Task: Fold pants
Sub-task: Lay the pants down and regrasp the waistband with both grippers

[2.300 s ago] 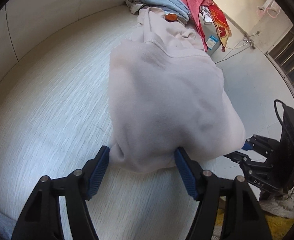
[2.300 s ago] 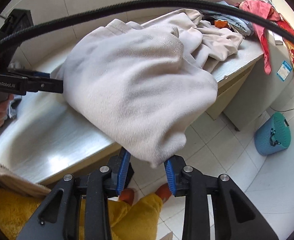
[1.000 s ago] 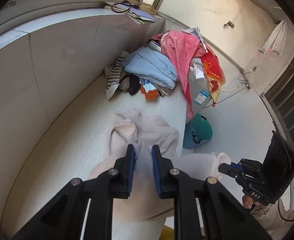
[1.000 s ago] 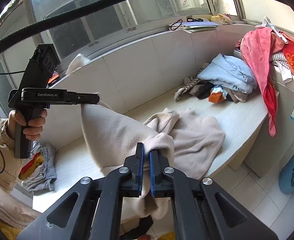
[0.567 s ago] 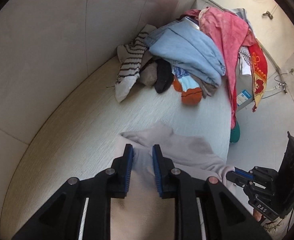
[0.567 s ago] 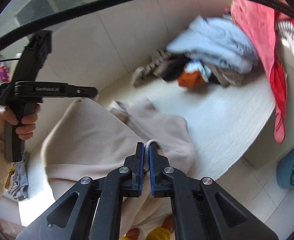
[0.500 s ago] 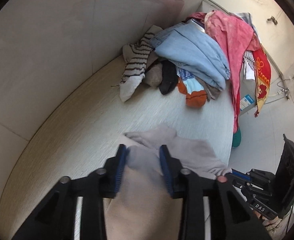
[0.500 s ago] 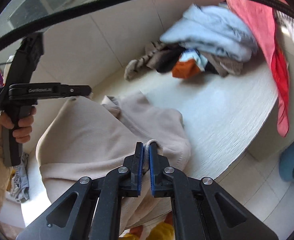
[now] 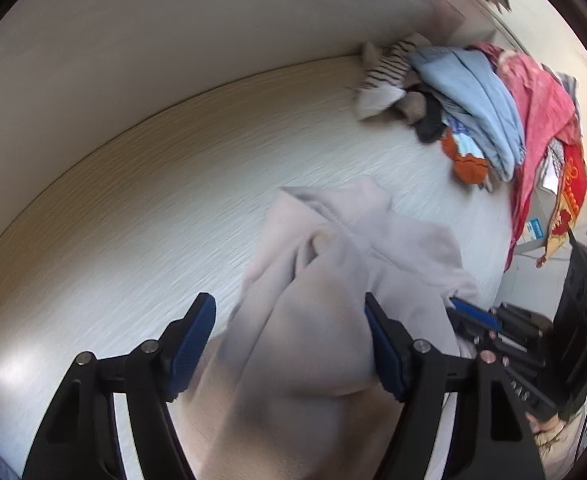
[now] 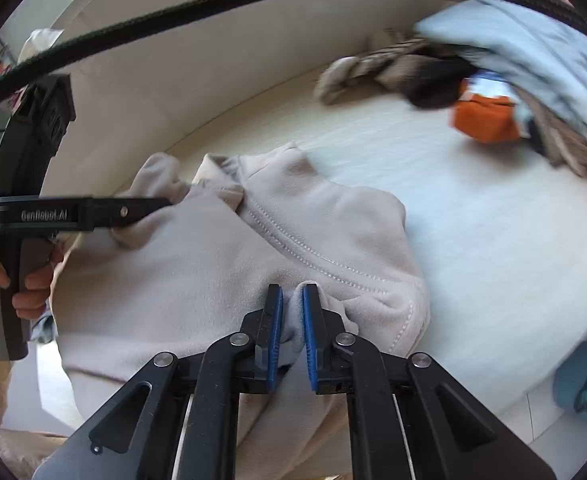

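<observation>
Beige fleece pants [image 9: 333, 280] lie bunched on the pale wood-grain table [image 9: 133, 220], waistband seam up, with part hanging over the near edge. My left gripper [image 9: 289, 308] points down over them, its jaws opening wide; cloth sits loosely between the blue pads, and the left pad is clear of it. In the right wrist view the pants [image 10: 213, 272] spread from the left gripper [image 10: 161, 204] to my right gripper [image 10: 292, 294], which is shut on a small fold near the waistband. The right gripper [image 9: 457, 304] also shows at the pants' right edge.
A pile of clothes [image 9: 473, 100], blue, striped, orange and pink, fills the table's far right end by the tiled wall [image 9: 173, 40]. A teal basket [image 10: 585, 380] stands on the floor past the table's edge. A black cable [image 10: 253, 0] arcs overhead; a hand [image 10: 25, 280] holds the left gripper.
Both grippers came down from the air to the table with the pants, which now rest there bunched. The left jaws went from shut on the cloth to wide apart.
</observation>
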Available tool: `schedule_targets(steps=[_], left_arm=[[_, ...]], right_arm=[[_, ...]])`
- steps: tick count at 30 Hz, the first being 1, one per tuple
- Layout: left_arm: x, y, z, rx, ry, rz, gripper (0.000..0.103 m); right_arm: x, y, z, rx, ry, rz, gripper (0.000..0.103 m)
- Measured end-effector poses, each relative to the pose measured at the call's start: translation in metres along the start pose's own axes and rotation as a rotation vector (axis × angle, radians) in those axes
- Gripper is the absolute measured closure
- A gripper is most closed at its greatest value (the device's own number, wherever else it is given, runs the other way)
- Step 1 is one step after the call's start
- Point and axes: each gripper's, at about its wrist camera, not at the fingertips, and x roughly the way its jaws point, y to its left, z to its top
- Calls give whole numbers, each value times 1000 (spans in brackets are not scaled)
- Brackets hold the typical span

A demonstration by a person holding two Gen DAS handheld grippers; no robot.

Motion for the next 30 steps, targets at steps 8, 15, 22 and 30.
schedule_targets(steps=[8,15,22,30], left_arm=[[-64,90,-91,-265,-59,57,32],[-114,105,-126,-322,-206,0,36],[-111,90,-139,-256,-211,-50,35],[-82,68,-143,-297,-198,-69,80]], right_arm=[[43,86,19,-234,92,125,90],[2,94,33,-214,12,64,65],[-12,85,13,-195,81,66,61],[9,85,8,-218,149,163,86]])
